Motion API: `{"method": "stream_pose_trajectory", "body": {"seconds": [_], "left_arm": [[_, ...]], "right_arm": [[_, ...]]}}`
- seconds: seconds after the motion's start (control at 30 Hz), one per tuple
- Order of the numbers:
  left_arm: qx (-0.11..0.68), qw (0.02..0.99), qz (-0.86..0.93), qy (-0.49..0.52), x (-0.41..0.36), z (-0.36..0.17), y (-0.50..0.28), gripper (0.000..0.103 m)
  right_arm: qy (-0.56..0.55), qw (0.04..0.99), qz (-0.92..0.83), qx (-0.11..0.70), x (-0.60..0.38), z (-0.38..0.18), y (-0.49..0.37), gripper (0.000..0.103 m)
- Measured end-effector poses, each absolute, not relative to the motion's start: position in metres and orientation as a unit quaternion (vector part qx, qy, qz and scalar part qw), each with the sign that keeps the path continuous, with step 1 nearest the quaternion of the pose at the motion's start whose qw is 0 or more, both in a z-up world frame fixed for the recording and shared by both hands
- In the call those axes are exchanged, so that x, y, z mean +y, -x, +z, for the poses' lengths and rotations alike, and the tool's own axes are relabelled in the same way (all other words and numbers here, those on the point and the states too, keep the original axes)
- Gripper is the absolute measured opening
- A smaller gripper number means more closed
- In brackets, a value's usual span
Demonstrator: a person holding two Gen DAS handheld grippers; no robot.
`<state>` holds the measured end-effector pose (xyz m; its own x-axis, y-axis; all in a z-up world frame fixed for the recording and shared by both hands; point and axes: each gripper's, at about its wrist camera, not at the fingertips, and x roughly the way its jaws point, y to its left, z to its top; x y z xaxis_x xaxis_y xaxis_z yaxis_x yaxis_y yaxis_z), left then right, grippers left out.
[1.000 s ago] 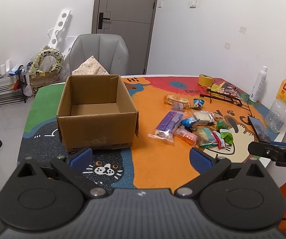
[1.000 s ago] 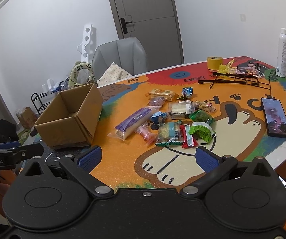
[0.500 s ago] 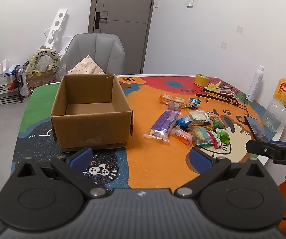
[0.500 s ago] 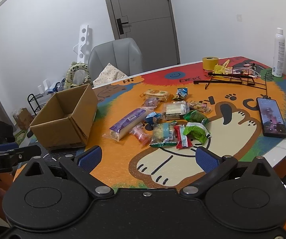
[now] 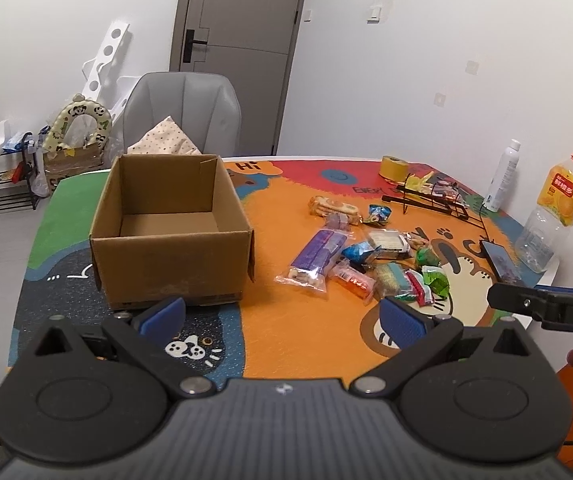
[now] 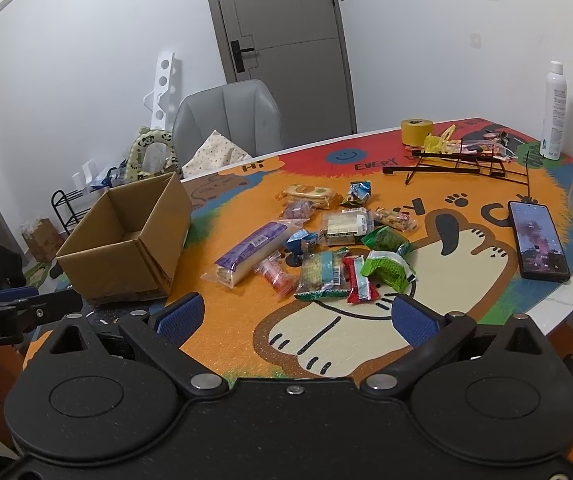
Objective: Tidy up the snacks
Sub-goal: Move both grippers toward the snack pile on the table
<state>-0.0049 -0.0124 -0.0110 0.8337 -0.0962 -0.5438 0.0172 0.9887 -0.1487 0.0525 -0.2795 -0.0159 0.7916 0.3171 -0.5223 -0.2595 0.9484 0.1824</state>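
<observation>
An open, empty cardboard box (image 5: 170,236) (image 6: 126,240) stands on the left of the colourful table mat. To its right lie several loose snack packs: a long purple pack (image 5: 318,252) (image 6: 254,250), a blue pack (image 5: 360,251), a red one (image 6: 360,282), green ones (image 6: 386,266). My left gripper (image 5: 282,320) is open near the table's front edge, just before the box, holding nothing. My right gripper (image 6: 294,320) is open, close in front of the snack pile, with nothing between its fingers.
A phone (image 6: 538,240) lies at the right edge. A juice bottle (image 5: 554,208), a white spray bottle (image 6: 554,110), a black wire stand (image 6: 458,164) and a tape roll (image 6: 416,130) are at the back right. A grey chair (image 5: 184,112) stands behind the table.
Both grippers have drifted slightly back and to the side, so box and snacks sit a little differently in view. Both stay open and hold nothing.
</observation>
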Motion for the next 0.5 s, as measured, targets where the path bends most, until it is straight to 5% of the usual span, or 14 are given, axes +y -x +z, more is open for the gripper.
{"method": "stream_pose_trajectory", "body": {"seconds": [0.5], "left_arm": [[0.292,0.953,-0.054,0.062,-0.04,-0.016,-0.023,0.103]], "right_arm": [[-0.048,0.953,0.135,0.268,-0.291,-0.02,-0.058,0.103]]}}
